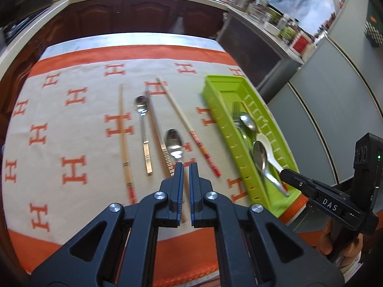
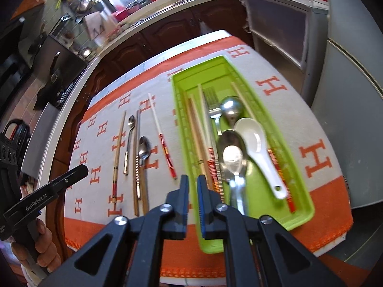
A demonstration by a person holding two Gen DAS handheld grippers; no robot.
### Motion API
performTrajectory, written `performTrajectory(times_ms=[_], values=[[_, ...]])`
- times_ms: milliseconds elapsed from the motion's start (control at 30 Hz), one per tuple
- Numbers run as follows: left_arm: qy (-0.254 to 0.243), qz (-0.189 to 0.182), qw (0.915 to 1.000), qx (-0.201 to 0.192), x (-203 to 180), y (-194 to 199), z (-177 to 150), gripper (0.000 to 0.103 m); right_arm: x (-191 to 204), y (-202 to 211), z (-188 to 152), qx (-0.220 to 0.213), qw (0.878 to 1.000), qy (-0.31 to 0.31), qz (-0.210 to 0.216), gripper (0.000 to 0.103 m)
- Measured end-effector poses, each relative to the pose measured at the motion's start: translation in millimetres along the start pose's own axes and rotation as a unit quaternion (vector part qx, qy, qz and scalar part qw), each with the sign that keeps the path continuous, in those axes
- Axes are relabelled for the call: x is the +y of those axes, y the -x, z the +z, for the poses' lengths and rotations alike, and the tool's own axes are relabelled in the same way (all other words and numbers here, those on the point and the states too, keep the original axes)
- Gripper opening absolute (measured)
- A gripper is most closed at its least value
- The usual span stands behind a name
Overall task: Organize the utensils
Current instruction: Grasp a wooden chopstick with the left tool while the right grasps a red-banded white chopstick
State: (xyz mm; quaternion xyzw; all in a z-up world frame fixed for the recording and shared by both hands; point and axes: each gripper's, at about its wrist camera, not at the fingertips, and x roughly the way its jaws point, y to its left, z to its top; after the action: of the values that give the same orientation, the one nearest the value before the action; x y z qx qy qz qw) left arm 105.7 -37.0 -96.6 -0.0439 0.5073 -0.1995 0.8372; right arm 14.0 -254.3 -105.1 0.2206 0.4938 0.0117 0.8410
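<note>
Just ahead of left tongs (image 1: 186, 167): spoon (image 1: 174, 143), handle toward them, lying lengthwise. Left tongs nearer, nearly together, empty. Right tongs (image 2: 193, 179) over green tray (image 2: 302, 211), nearly together, empty.

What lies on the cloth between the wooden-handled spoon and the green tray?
One red-striped chopstick lies between the wooden-handled spoon and green tray; both views show it.

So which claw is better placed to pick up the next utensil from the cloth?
Probably the left claw. It hovers right at the wooden-handled spoon on the cloth, jaws slightly apart and empty. The right claw sits over the near end of the green tray, away from the loose utensils.
</note>
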Motion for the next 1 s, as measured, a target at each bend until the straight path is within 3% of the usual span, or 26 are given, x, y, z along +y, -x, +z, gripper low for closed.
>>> performTrajectory(times_ms=[333,467,567,633,1000], values=[[0.042,0.033,0.9984,-0.016,51.3,17.2,-8.6,0.001,40.1,-39.1,16.3,0.041,0.997,0.057,0.030,0.010],[0.047,0.046,0.9978,-0.013,60.6,10.3,-6.8,0.001,51.6,-57.3,27.4,0.050,0.995,0.083,0.027,0.019],[0.046,0.054,0.9974,-0.008,65.1,-0.3,-4.3,0.013,56.5,-69.3,37.1,0.050,0.994,0.094,0.026,0.019],[0.047,0.058,0.9972,-0.007,67.3,-8.2,-1.3,0.028,58.6,-77.2,45.7,0.047,0.994,0.100,0.021,0.019],[0.052,0.088,0.9947,0.006,83.6,-68.7,23.6,0.031,81.6,-133.4,83.2,0.072,0.988,0.139,-0.011,0.019]])
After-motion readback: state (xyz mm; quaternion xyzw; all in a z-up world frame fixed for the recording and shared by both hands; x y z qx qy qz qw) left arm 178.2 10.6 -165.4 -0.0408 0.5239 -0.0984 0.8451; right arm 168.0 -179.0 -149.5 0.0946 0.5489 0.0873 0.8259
